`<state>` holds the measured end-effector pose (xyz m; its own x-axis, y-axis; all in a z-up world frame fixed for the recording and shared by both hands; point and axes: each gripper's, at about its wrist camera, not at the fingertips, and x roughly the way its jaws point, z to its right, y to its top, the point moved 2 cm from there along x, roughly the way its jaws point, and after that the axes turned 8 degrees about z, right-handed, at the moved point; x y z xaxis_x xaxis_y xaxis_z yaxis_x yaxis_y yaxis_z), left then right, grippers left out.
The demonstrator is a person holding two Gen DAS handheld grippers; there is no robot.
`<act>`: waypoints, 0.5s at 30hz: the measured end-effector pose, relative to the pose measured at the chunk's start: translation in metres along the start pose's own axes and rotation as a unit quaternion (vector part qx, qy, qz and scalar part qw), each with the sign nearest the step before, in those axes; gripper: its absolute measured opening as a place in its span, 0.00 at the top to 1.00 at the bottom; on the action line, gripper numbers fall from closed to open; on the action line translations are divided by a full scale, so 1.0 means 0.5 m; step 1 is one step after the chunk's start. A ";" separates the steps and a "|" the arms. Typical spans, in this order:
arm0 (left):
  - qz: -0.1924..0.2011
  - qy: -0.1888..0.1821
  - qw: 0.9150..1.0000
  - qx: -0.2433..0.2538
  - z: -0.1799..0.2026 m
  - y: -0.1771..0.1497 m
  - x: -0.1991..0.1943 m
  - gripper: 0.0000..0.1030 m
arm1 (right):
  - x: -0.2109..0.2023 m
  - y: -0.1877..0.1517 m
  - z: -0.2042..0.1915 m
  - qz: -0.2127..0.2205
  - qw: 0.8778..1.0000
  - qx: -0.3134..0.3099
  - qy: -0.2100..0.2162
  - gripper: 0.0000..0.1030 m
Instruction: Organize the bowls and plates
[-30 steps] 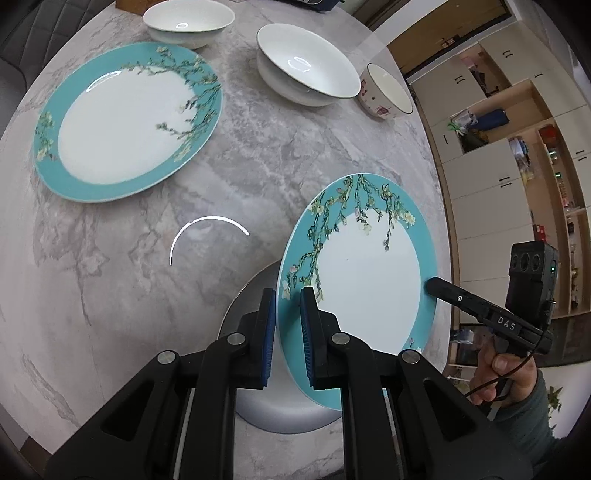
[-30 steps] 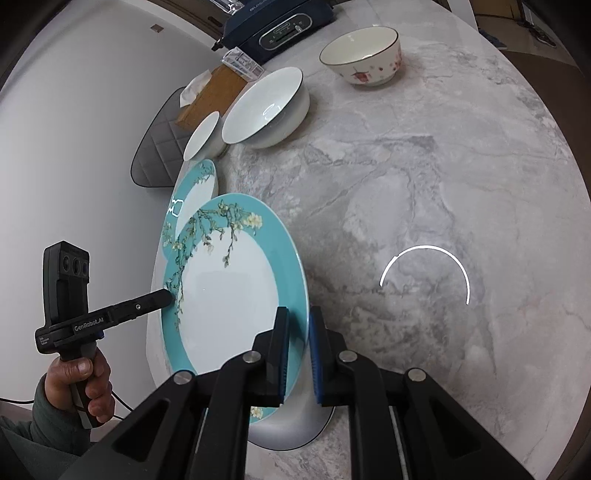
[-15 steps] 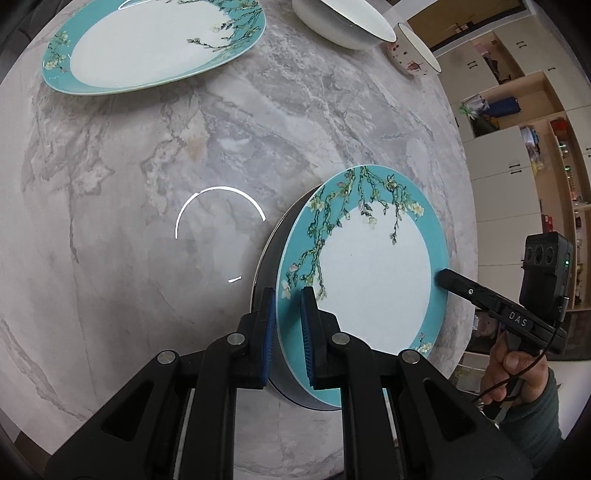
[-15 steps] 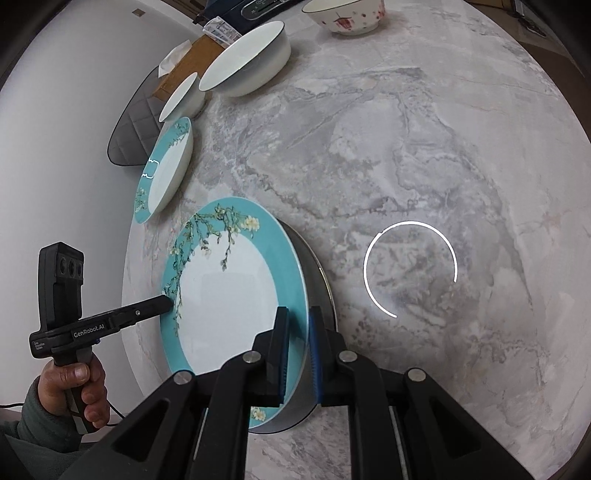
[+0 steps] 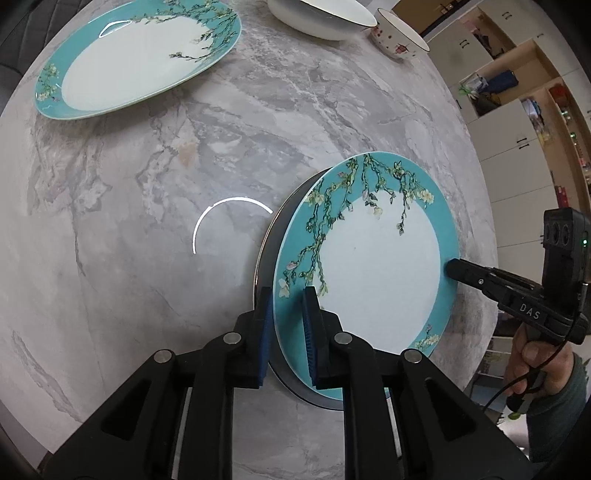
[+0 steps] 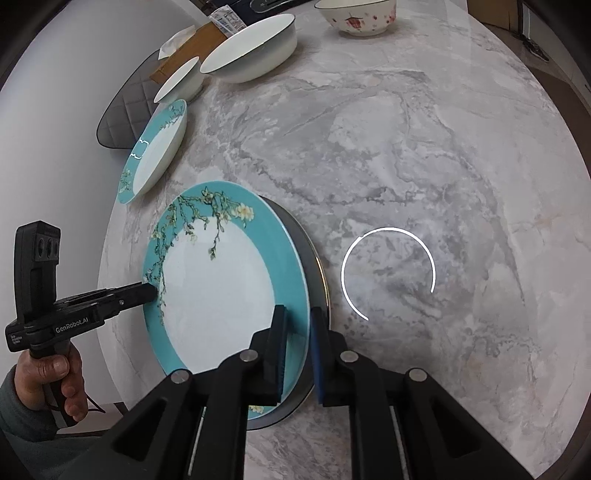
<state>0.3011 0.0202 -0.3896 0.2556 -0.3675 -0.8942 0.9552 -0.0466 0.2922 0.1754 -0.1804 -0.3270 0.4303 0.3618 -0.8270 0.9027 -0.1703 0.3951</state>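
A teal plate with blossom branches (image 5: 369, 277) (image 6: 221, 295) hangs tilted just over the marble table (image 5: 147, 221), with a dark shadow close under it. My left gripper (image 5: 287, 332) clamps its near rim between blue pads, and the jaws are opening slightly. From the right wrist view the left gripper (image 6: 149, 291) meets the plate's left rim. My right gripper (image 6: 298, 347) is shut on the opposite rim, and the left wrist view has the right gripper (image 5: 450, 269) at the plate's right edge. A second teal plate (image 5: 129, 62) (image 6: 155, 151) lies flat farther back.
A large white bowl (image 6: 251, 48), a small white bowl (image 6: 181, 79) and a floral bowl (image 6: 356, 16) stand at the table's far side. A grey chair (image 6: 122, 118) sits behind the second plate. Cabinets (image 5: 517, 129) lie past the table's right edge.
Both grippers have come down with the teal plate, so the table looms larger and the shadow has closed up under it. The far bowls have slid toward the top of both views.
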 end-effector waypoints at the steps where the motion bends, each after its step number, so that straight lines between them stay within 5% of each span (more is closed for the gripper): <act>1: 0.002 0.002 1.000 0.003 0.002 0.000 0.000 0.87 | -0.001 0.000 0.001 0.001 1.000 0.001 -0.001 0.86; 15: 0.007 0.054 0.997 0.064 0.038 -0.004 0.005 0.75 | 0.006 0.001 -0.040 -0.006 0.996 -0.042 -0.080 0.82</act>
<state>0.2972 0.0015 -0.3860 0.2903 -0.2679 -0.9187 0.9264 -0.1619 0.3399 0.1771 -0.1611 -0.3210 0.4213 0.2111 -0.8820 0.9069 -0.0869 0.4123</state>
